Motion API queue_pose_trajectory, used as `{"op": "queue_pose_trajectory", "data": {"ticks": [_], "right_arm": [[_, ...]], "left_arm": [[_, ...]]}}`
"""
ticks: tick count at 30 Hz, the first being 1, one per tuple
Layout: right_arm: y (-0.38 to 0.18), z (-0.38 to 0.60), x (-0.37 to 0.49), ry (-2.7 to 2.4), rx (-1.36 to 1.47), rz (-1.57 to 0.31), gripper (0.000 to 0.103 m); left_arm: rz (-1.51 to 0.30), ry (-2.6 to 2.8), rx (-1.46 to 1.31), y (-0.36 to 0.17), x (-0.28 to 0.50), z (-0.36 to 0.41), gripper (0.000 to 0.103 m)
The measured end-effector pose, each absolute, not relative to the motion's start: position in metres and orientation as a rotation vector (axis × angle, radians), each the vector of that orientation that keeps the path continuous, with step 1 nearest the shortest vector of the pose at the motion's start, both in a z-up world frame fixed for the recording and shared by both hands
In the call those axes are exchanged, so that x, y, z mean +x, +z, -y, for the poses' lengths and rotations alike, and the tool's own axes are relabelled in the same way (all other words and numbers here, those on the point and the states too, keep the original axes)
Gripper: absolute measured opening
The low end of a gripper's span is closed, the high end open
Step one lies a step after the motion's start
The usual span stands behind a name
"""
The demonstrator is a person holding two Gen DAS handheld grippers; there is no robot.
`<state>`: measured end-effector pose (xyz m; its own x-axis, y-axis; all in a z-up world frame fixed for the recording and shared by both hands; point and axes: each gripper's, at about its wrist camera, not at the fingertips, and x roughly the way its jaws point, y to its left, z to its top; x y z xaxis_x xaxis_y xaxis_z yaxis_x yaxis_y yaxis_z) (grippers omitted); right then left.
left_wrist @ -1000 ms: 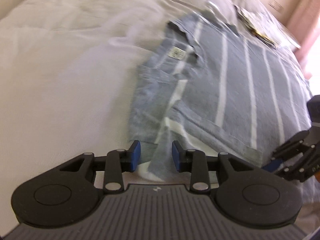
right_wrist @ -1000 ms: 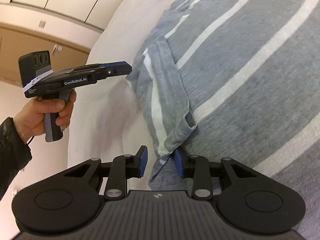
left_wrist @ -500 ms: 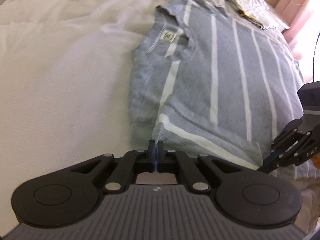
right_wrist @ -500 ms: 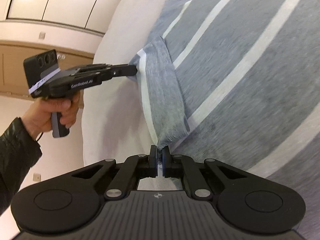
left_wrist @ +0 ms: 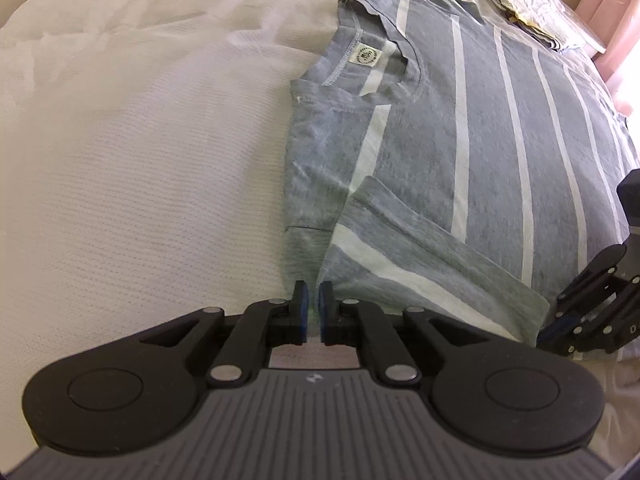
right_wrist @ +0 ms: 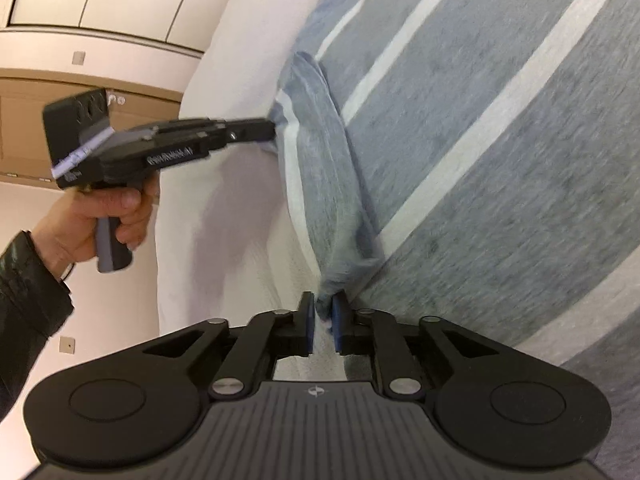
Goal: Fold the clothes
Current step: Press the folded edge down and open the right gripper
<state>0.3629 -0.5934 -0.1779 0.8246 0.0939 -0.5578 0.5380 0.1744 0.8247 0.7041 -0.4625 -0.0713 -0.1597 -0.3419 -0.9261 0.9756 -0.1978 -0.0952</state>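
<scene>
A grey T-shirt with white stripes lies flat on a white bed, its sleeve folded over the body. My left gripper sits at the sleeve's near corner, jaws slightly parted with no cloth visibly between them. In the right wrist view the left gripper touches the sleeve edge. My right gripper is nearly closed, pinching the sleeve's other corner. It also shows at the right edge of the left wrist view.
A folded patterned cloth lies at the far end of the bed. A pink wall or curtain stands beyond it. White cabinets and a wooden panel are behind the left hand.
Both grippers closed on the sleeve corners half a second ago. Since then the sleeve has been laid across the shirt and the left jaws have parted slightly.
</scene>
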Motion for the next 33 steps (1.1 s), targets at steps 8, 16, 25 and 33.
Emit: {"op": "queue_pose_trajectory", "data": {"ticks": [8, 16, 25, 33], "right_arm": [[-0.164, 0.591, 0.338, -0.351, 1.33, -0.568, 0.037], [-0.174, 0.598, 0.34, -0.399, 1.347, -0.534, 0.032], [-0.178, 0.598, 0.347, -0.382, 1.344, -0.563, 0.02], [-0.179, 0.604, 0.353, -0.413, 1.393, -0.492, 0.022]], "left_arm": [[-0.878, -1.574, 0.866, -0.041, 0.702, 0.444, 0.007], [-0.901, -1.577, 0.977, -0.086, 0.677, 0.466, 0.009], [-0.868, -1.406, 0.816, -0.058, 0.723, 0.453, 0.01], [-0.982, -1.49, 0.866, -0.07, 0.695, 0.439, 0.024]]}}
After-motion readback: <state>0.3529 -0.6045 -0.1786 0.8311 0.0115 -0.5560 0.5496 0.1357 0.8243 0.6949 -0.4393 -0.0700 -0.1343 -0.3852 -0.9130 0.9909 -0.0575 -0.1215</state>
